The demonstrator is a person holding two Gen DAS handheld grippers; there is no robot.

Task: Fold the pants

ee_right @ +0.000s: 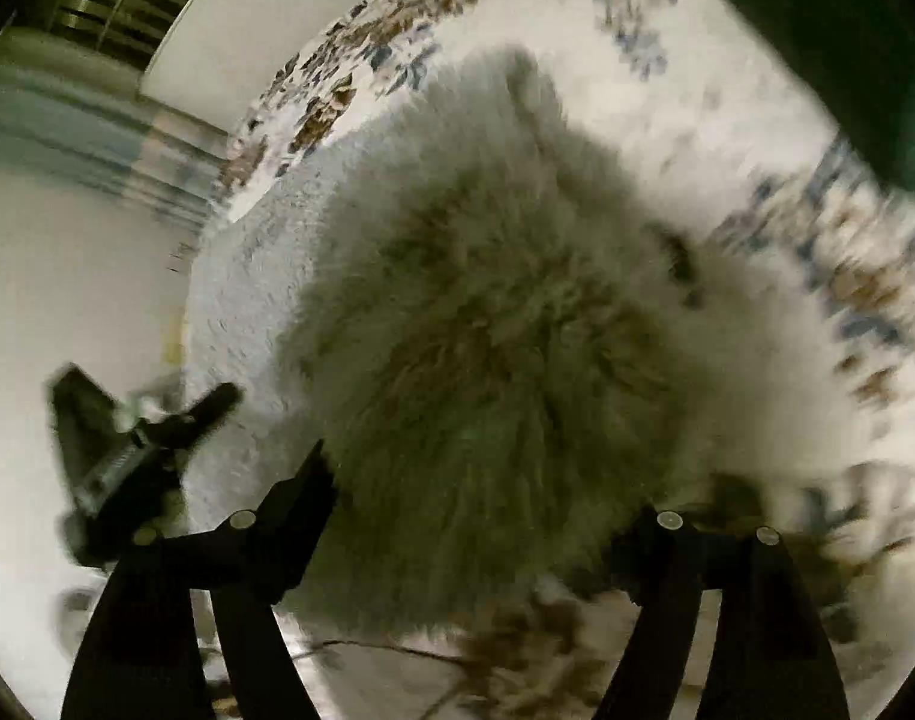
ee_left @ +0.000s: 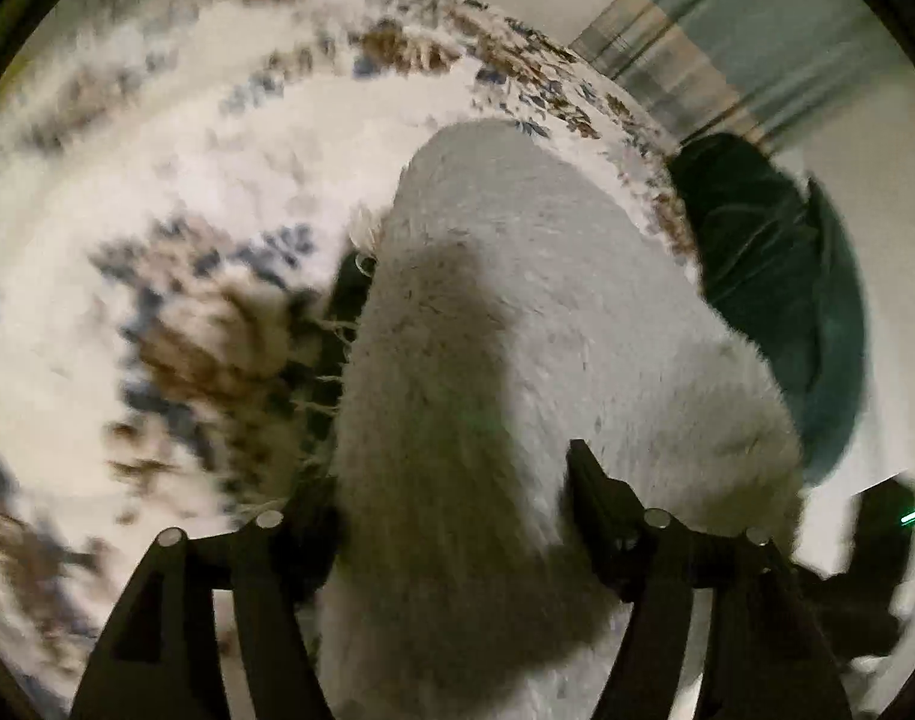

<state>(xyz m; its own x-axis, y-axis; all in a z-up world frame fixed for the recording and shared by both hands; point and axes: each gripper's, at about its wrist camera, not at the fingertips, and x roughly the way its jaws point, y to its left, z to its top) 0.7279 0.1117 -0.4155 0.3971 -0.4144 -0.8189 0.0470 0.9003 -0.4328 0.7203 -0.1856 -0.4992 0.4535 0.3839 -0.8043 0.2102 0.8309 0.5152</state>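
The pants point(ee_left: 553, 324) are thick, fluffy and whitish grey, lying folded on a floral rug point(ee_left: 175, 138). In the left wrist view my left gripper point(ee_left: 451, 498) hovers close over them, jaws wide apart, with its shadow on the pile. In the right wrist view the pants point(ee_right: 493, 324) fill the middle. My right gripper point(ee_right: 487, 504) is open just above them. The left gripper point(ee_right: 151, 444) shows blurred at the pants' left edge. The right gripper point(ee_left: 865, 558) shows dark at the lower right of the left wrist view.
The rug point(ee_right: 727, 138) is white with blue and brown flowers and a fringe point(ee_left: 322, 360). A dark green cloth point(ee_left: 781, 276) lies beyond the rug's edge on pale floor. Striped curtains point(ee_left: 697, 42) hang at the back. Both views are motion-blurred.
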